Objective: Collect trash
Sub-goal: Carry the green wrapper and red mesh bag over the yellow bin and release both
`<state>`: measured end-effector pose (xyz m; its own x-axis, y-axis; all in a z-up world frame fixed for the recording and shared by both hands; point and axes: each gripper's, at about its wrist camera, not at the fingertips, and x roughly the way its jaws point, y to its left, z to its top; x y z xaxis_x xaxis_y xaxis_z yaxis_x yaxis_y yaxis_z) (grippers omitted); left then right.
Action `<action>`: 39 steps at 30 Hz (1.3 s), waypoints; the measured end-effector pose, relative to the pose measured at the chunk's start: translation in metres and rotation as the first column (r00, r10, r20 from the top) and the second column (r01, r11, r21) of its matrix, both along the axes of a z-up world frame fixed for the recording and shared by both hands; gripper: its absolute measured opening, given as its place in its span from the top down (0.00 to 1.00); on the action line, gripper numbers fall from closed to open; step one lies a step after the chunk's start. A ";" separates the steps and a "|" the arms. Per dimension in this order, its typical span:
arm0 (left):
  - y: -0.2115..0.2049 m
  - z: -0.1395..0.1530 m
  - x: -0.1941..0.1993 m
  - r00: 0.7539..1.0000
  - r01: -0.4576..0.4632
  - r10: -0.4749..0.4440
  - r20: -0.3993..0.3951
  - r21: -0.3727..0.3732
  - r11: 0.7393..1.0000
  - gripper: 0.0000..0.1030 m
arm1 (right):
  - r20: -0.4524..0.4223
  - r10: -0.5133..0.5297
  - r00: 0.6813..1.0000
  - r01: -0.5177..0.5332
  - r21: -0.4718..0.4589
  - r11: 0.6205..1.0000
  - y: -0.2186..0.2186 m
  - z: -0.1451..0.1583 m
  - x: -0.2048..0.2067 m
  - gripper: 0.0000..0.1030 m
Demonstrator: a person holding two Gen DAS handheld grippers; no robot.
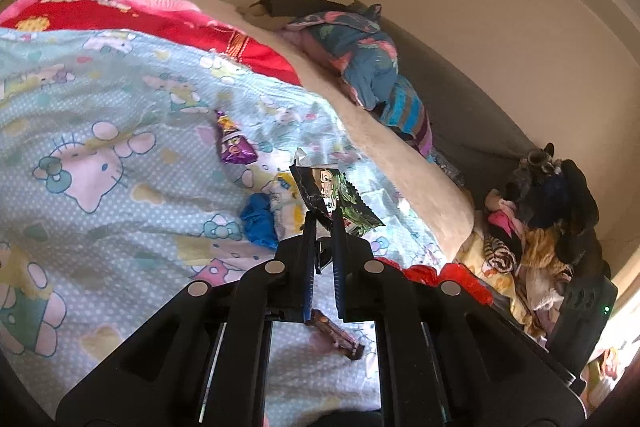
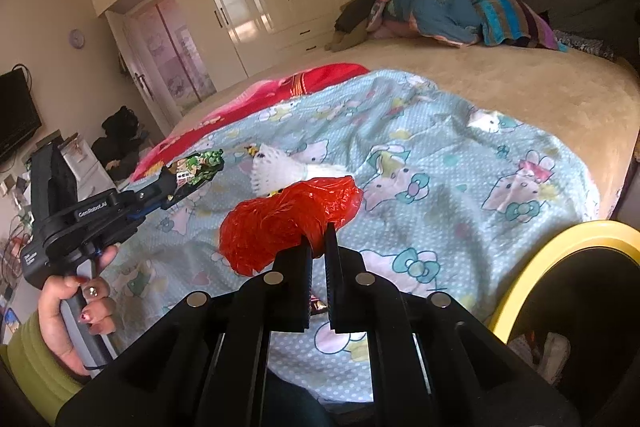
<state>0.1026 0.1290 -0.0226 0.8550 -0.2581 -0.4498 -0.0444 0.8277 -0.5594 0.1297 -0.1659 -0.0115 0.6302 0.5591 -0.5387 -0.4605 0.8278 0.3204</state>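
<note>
Clamped between the left gripper's (image 1: pixel 324 217) fingers is a green-and-black snack wrapper (image 1: pixel 334 199), pinched by its lower corner and held clear of the cartoon-print sheet (image 1: pixel 120 131) — evidently lifted for disposal. Likewise, the right gripper (image 2: pixel 319 239) is closed on a crumpled red plastic bag (image 2: pixel 288 219), raised above the bed. A yellow-rimmed bin (image 2: pixel 560 239) stands just beside the bed's edge, likely the destination. Uncollected on the sheet: a purple wrapper (image 1: pixel 234 143), a blue scrap (image 1: pixel 260 221) and a brown wrapper (image 1: pixel 340 339).
</note>
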 end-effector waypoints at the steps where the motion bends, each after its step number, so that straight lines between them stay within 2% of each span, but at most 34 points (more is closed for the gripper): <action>1: -0.001 0.002 -0.001 1.000 0.004 -0.004 0.004 0.003 1.000 0.96 | 0.003 -0.003 1.000 0.003 0.000 1.000 -0.001 0.001 -0.002 0.94; 15: -0.037 0.030 -0.011 0.994 0.087 -0.091 0.056 0.075 0.993 0.96 | 0.033 -0.090 0.995 0.089 0.028 0.996 -0.041 0.018 -0.010 0.94; 39: -0.086 0.043 -0.017 0.970 0.219 -0.232 0.076 0.146 0.965 0.96 | 0.040 -0.225 0.974 0.222 0.059 0.973 -0.103 0.027 -0.018 0.94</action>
